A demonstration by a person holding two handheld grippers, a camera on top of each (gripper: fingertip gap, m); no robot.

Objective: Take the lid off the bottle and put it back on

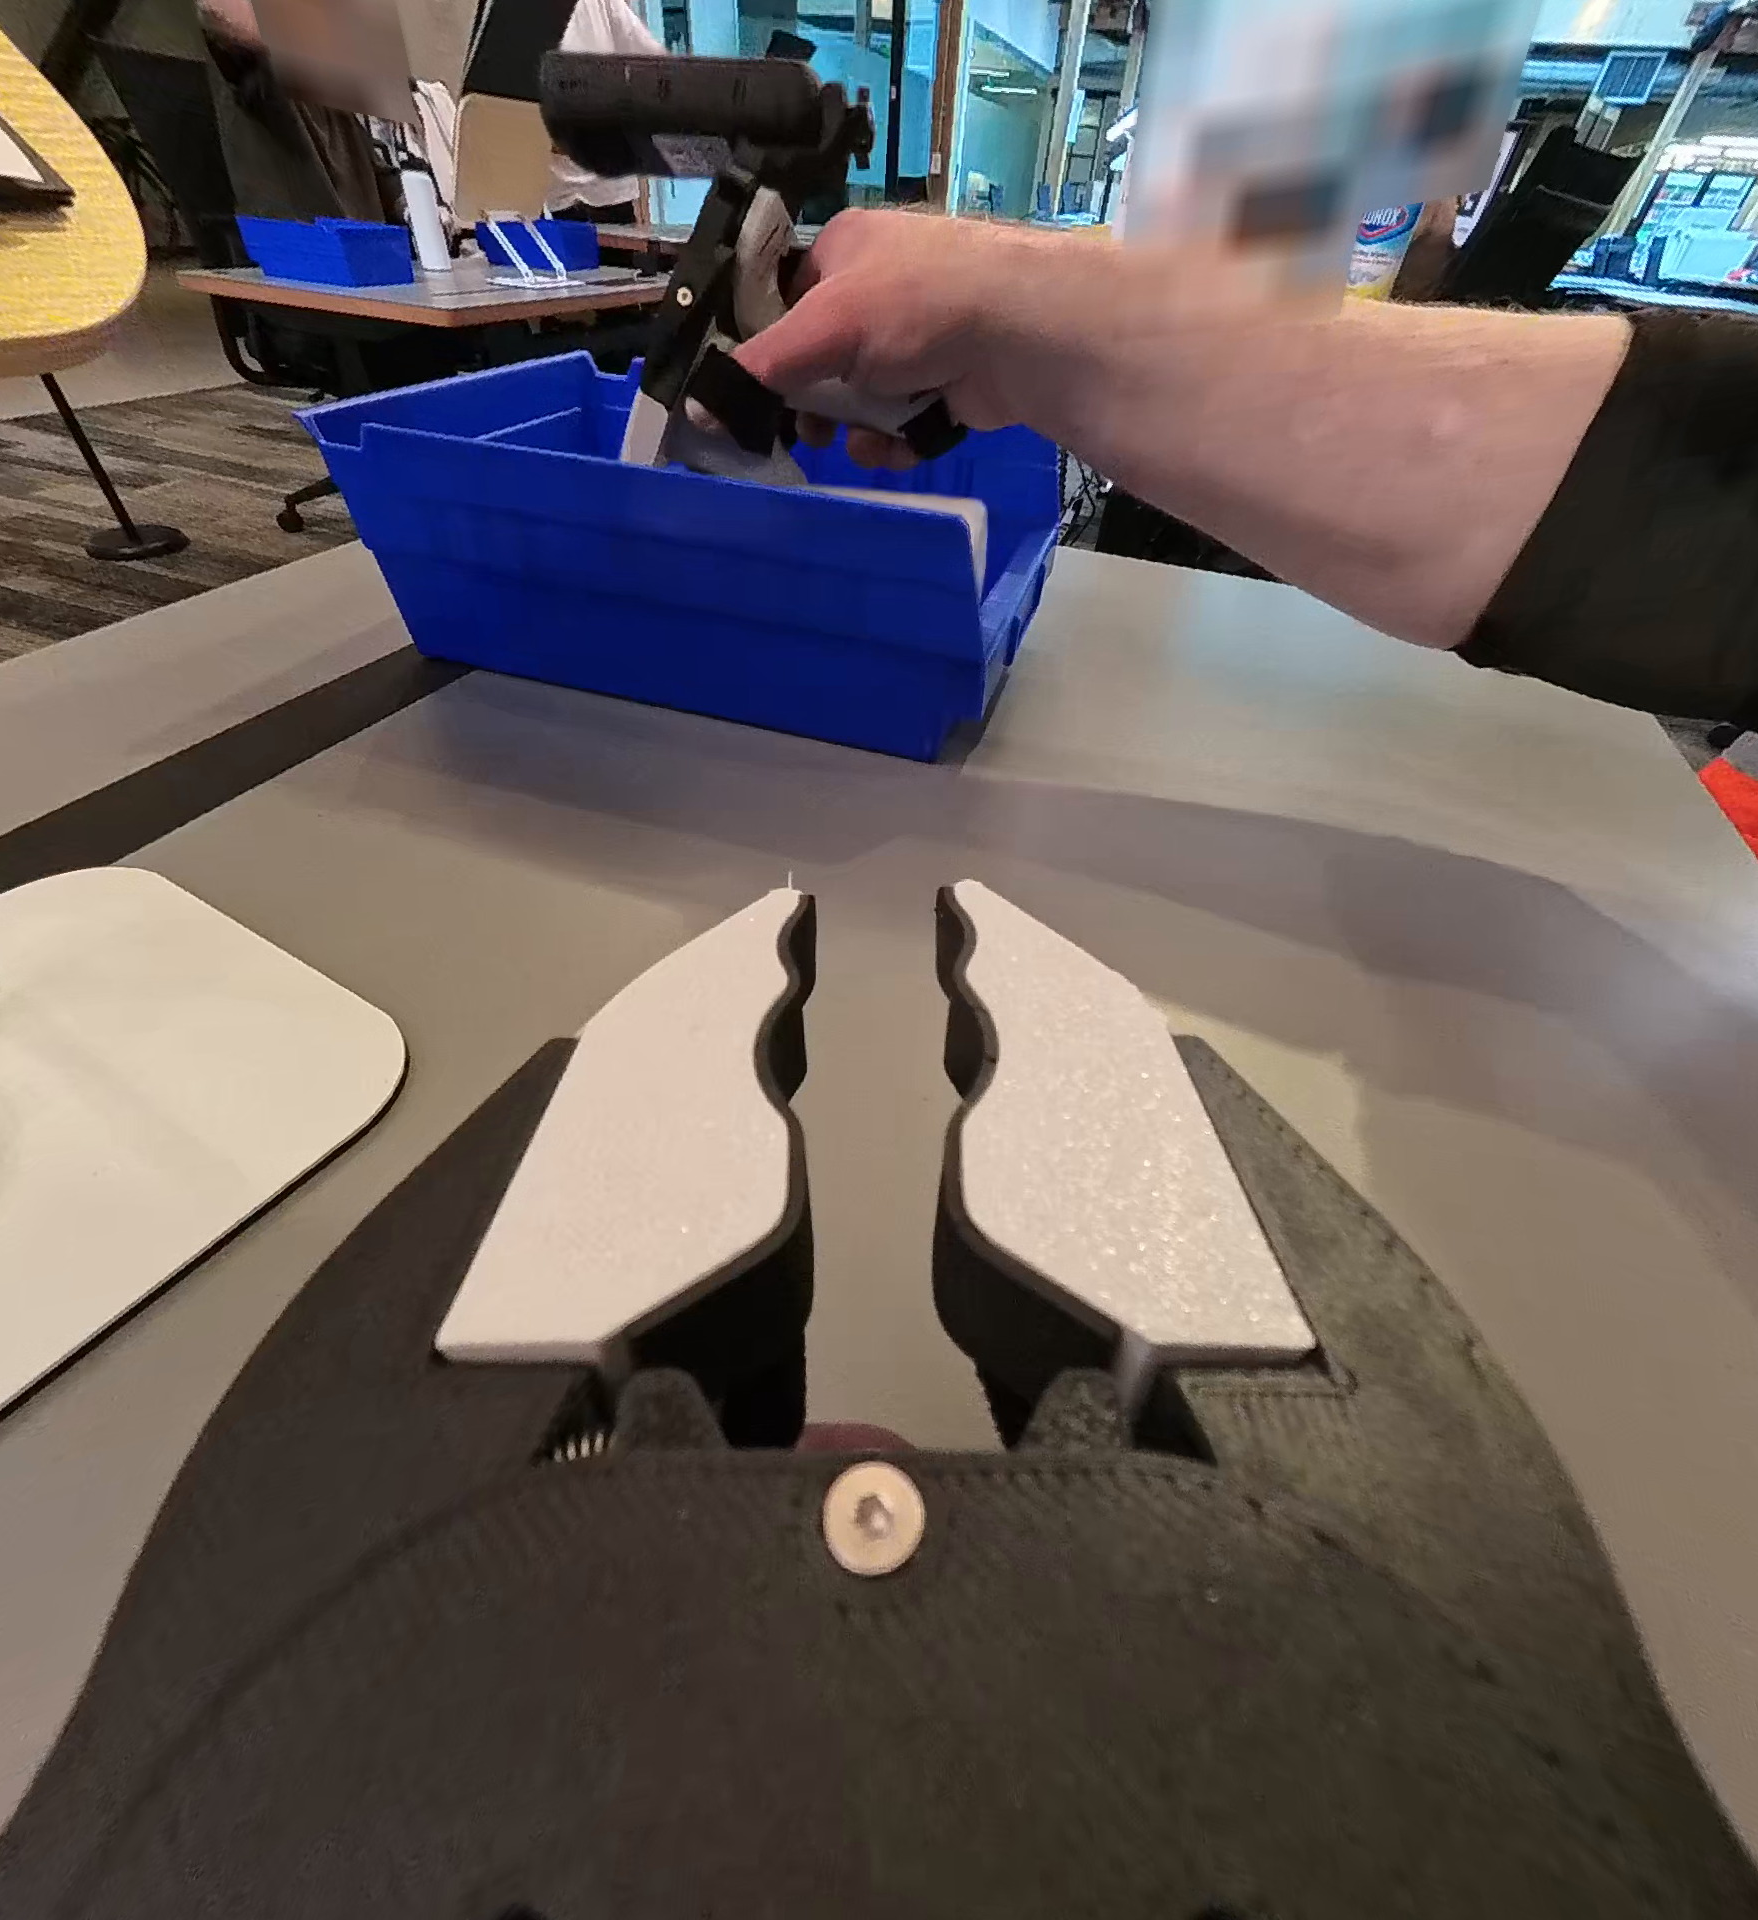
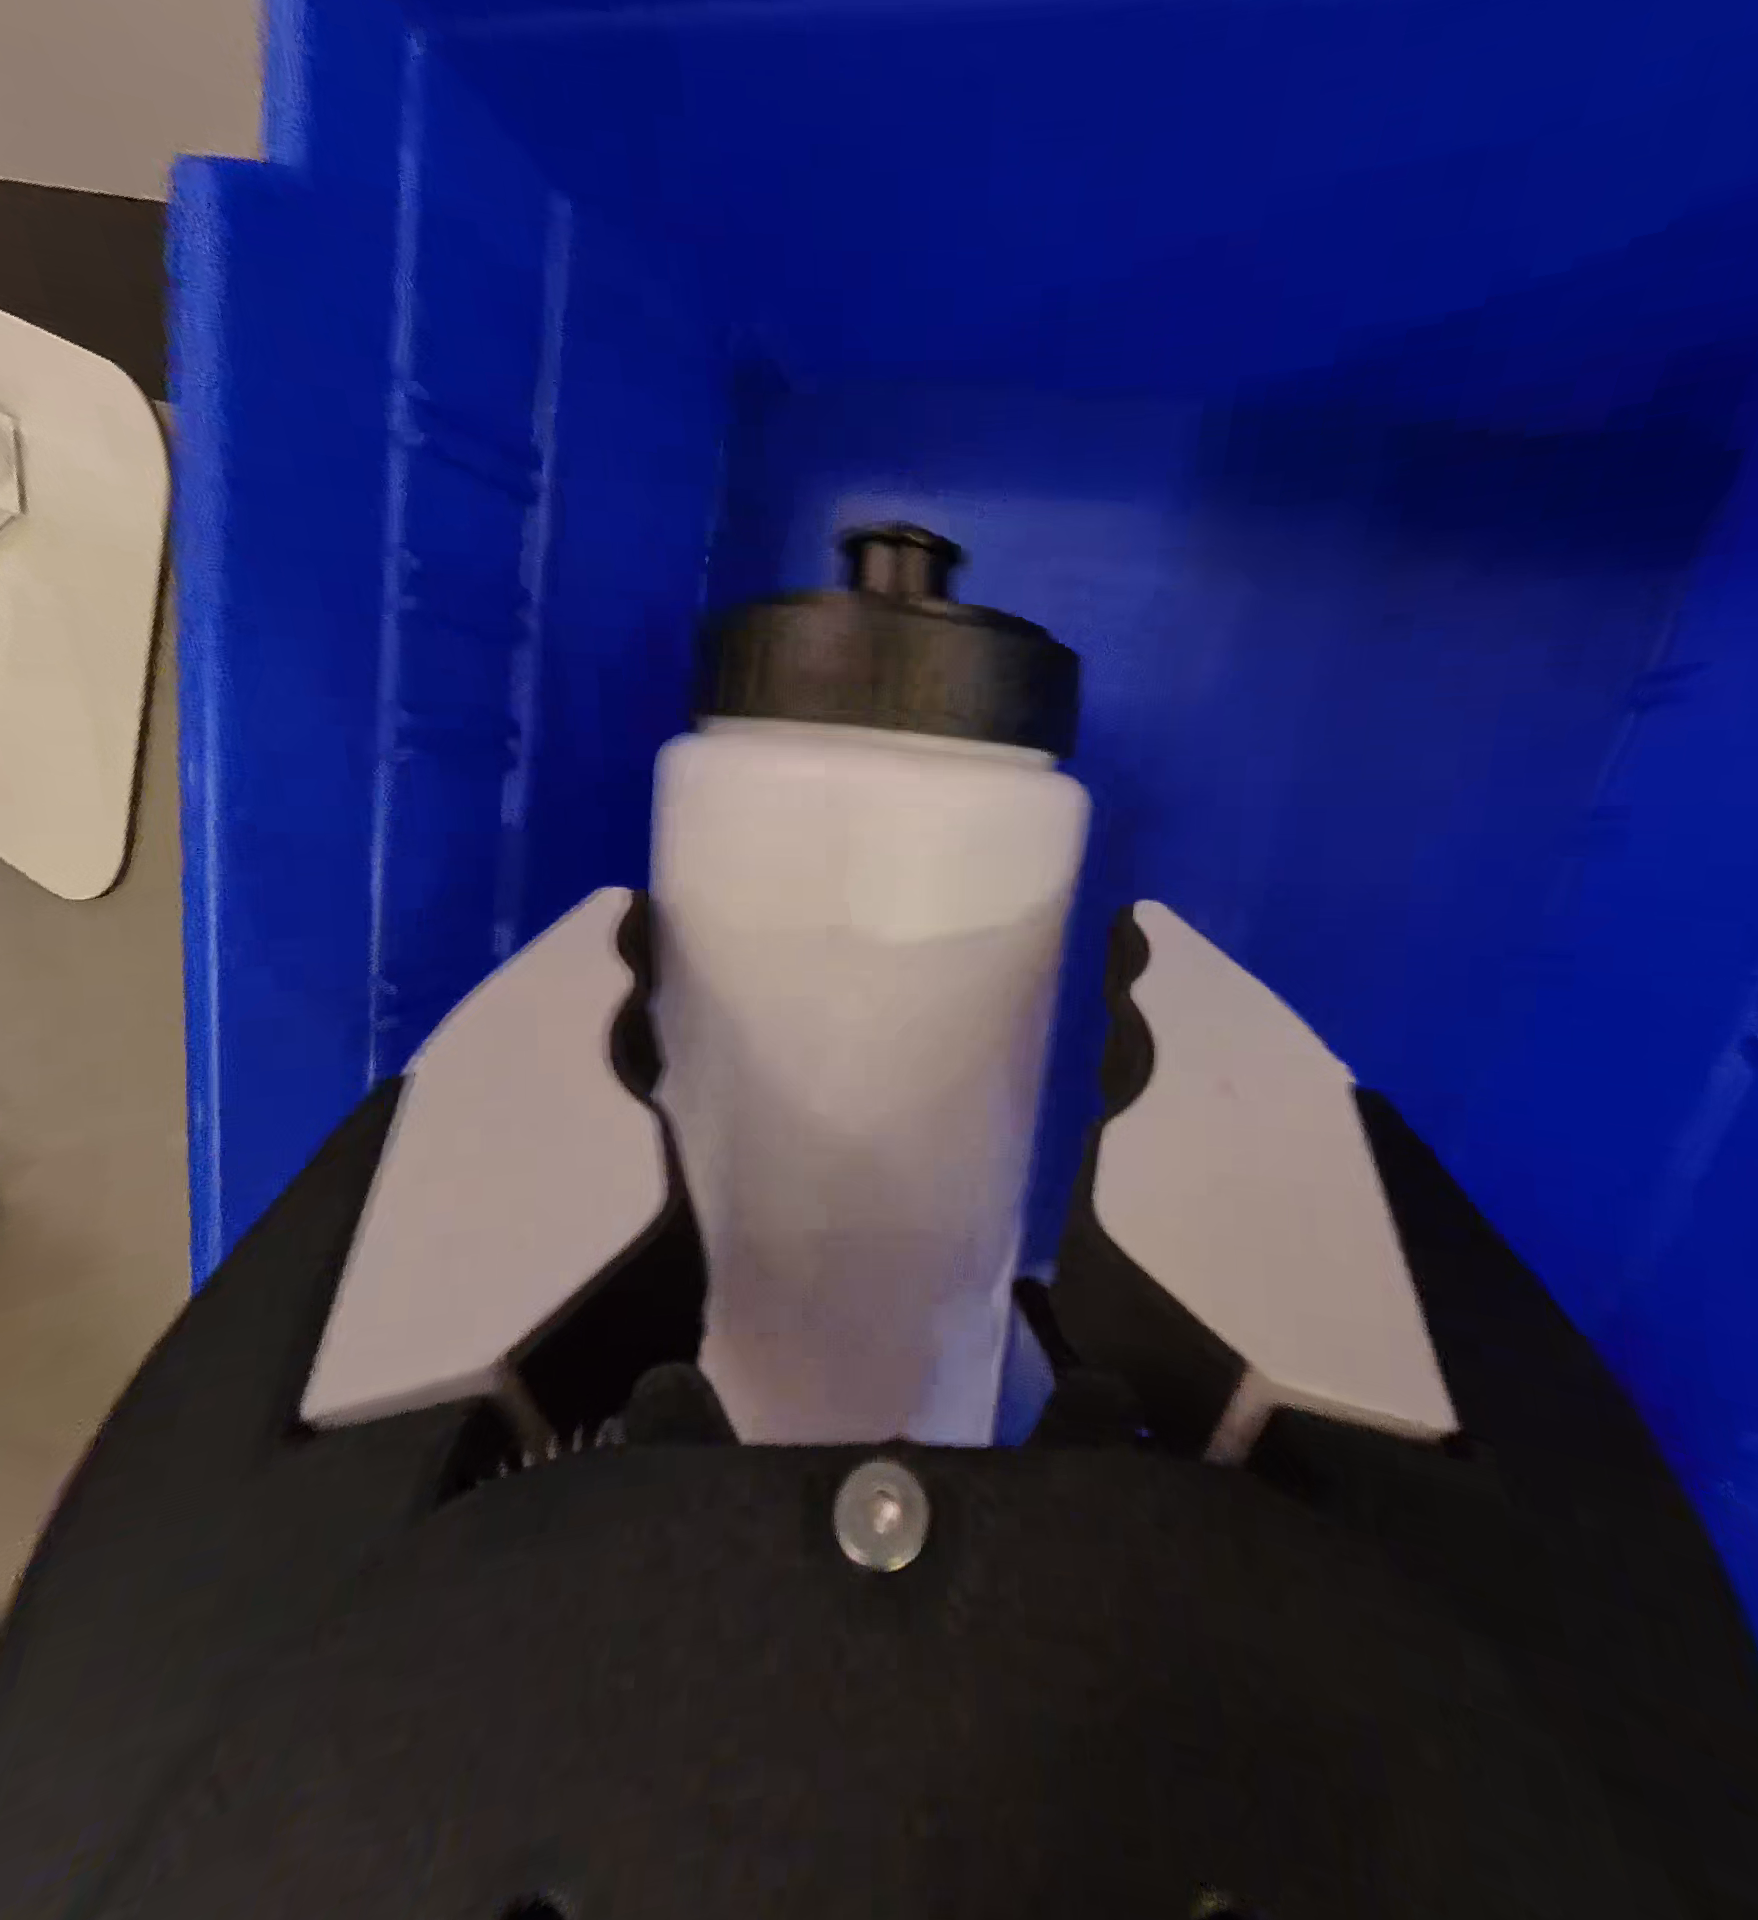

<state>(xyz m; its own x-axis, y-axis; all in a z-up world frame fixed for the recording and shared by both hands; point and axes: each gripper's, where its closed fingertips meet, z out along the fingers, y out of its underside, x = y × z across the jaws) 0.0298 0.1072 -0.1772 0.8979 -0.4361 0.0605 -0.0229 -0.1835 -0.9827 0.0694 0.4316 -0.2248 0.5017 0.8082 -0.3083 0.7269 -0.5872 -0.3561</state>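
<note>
I have the right gripper [image 2: 875, 997] lowered into the deep blue plastic bin [image 2: 1374, 520], its jaws spread around the body of the white plastic squeeze bottle [image 2: 864, 987] that lies inside. The left pad looks to be touching the bottle's side, while a sliver of blue shows between the bottle and the right pad, so I judge the jaws not yet clamped. The black screw-on lid with its pull spout [image 2: 890, 665] is on the bottle, pointing away from me toward the bin's far wall.

My left gripper [image 1: 875, 914] hangs over the grey tabletop [image 1: 1270, 727] well short of the bin, jaws parted by a narrow gap and holding nothing. A white rounded base plate [image 1: 158, 1091] sits on the tabletop to its left.

What worries me: the bottle looks smooth and squeezable, so a light pinch may let it slide, and a hard one may dent it. It lies close to the bin's ribbed left wall [image 2: 459, 727], so lifting at an angle could catch the lid or my left pad on that wall. The right-hand view is blurred, so my read of contact is uncertain.

The bottle shows no label or writing that I can see. A container in the far background carries a printed label.
</note>
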